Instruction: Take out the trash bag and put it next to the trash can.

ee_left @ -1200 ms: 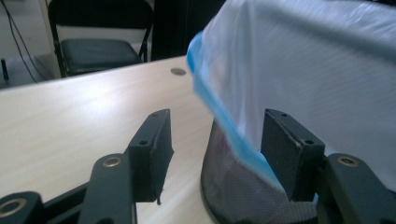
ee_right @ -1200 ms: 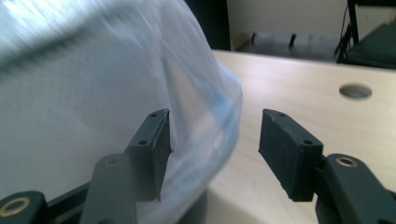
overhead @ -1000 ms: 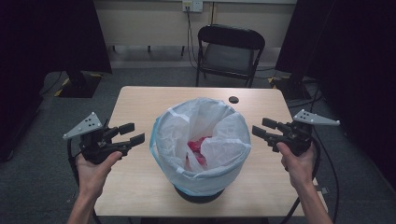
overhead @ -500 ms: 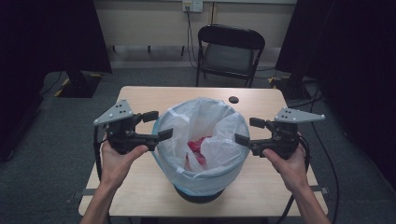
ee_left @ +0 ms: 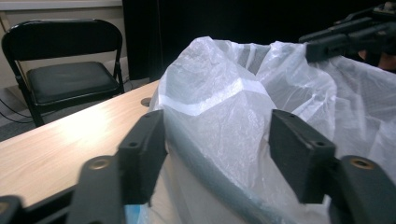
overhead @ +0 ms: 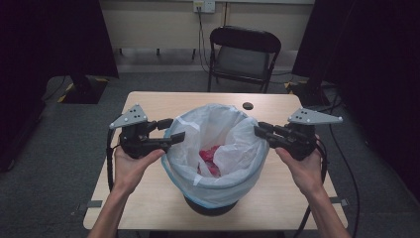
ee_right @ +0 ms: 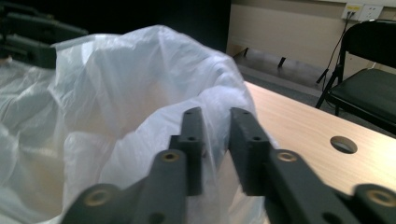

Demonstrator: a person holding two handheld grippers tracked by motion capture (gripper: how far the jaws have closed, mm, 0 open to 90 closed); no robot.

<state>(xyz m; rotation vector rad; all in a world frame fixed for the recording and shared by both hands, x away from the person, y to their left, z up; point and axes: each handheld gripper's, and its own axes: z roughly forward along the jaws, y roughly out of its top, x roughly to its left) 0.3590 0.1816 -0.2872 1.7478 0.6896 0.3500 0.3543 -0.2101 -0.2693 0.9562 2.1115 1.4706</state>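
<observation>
1. While both hands are sitting at opposite sides of the bin, the white bag (overhead: 218,144) is lining a dark bin (overhead: 210,206) standing near the front middle of the table (overhead: 148,101).
2. Left gripper (overhead: 171,133) is at the bag's left rim; its jaws have just been closing. In the left gripper view they are standing fairly wide, straddling the rim, bag film and the rim's dark edge between them. The pads (ee_left: 299,154) are not pressing on the plastic yet.
3. Right gripper (overhead: 258,131) is at the bag's right rim; its jaws have just been closing too. In the right gripper view they are standing narrow, a fold of bag film pinched in the slim gap between the pads (ee_right: 194,135).
4. Something red (overhead: 210,159) is lying inside the bag, low down; what it is, cannot tell.
5. A black folding chair (overhead: 242,57) is standing behind the table, and a round hole (overhead: 247,105) is showing in the tabletop near the far edge.
</observation>
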